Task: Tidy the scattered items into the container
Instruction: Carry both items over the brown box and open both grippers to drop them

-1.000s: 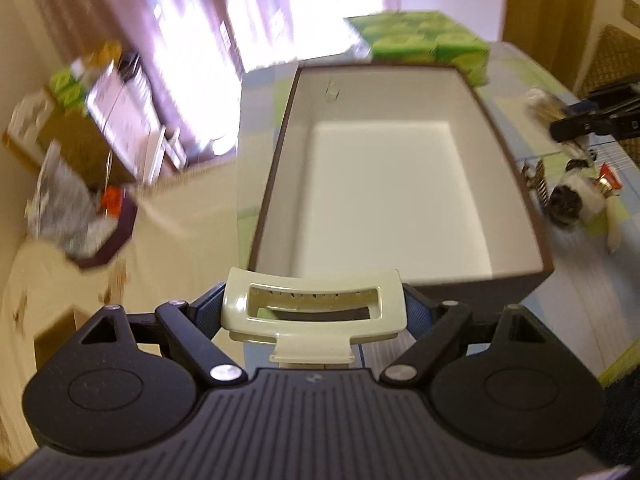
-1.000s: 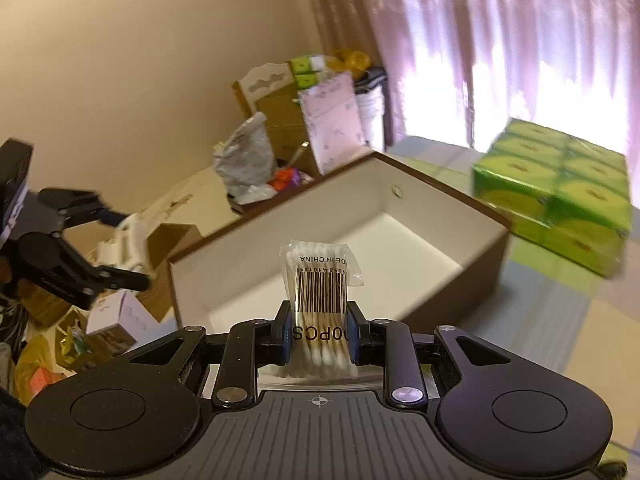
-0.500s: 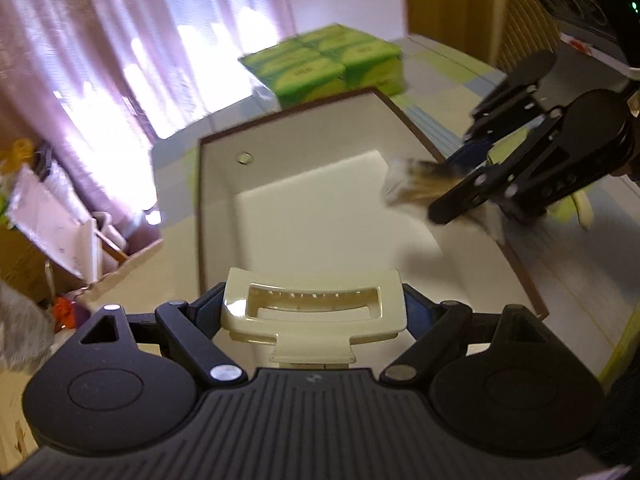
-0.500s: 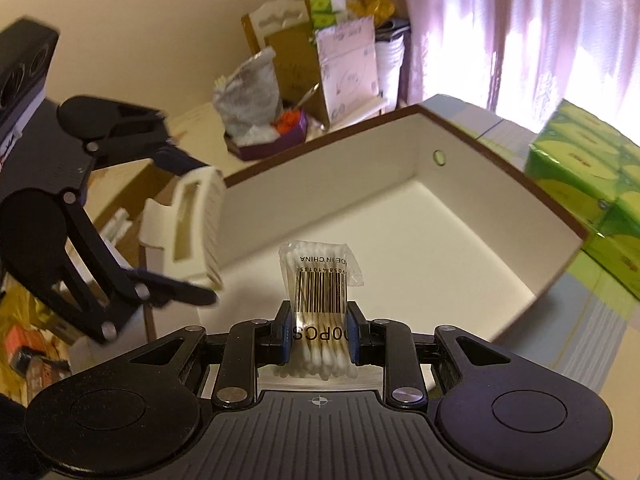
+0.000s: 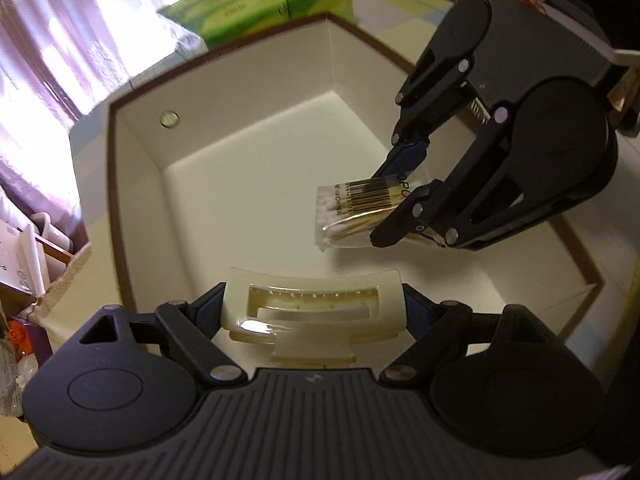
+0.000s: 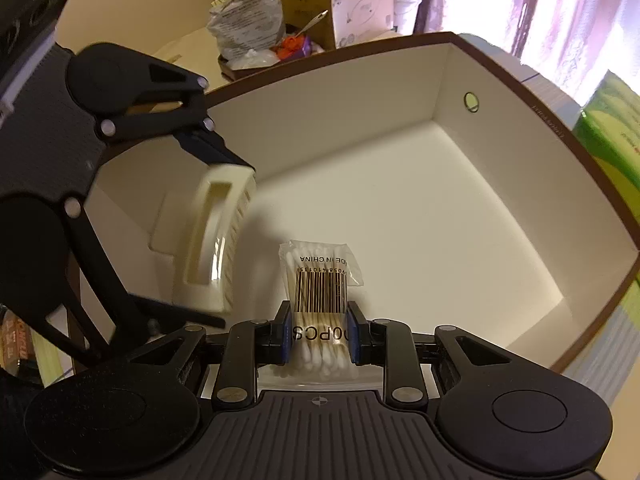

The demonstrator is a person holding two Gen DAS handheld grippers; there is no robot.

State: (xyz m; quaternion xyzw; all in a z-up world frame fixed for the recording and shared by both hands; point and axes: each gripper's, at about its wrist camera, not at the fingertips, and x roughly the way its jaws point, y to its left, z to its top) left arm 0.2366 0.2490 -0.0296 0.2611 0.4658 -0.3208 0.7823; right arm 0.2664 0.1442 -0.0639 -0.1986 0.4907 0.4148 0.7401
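Observation:
A brown box with a white inside (image 5: 120, 184) (image 6: 532, 84) lies below both grippers; nothing lies on its floor. My left gripper (image 5: 314, 312) is shut on a cream hair claw clip (image 5: 312, 316) and holds it over the box's near edge. The clip also shows in the right wrist view (image 6: 212, 240). My right gripper (image 6: 319, 336) is shut on a clear bag of cotton swabs (image 6: 320, 280) with a barcode, held inside the box above its floor. The bag and right gripper show in the left wrist view (image 5: 360, 212) at the right.
A pack of green tissue boxes (image 5: 256, 0) stands beyond the box's far corner. A cluttered heap of bags and cartons (image 6: 280, 12) sits off the table's far side. Bright curtains (image 6: 560, 8) hang behind.
Both grippers have moved in over the box and lower, still holding their items. The right gripper now holds the swab bag well inside the box.

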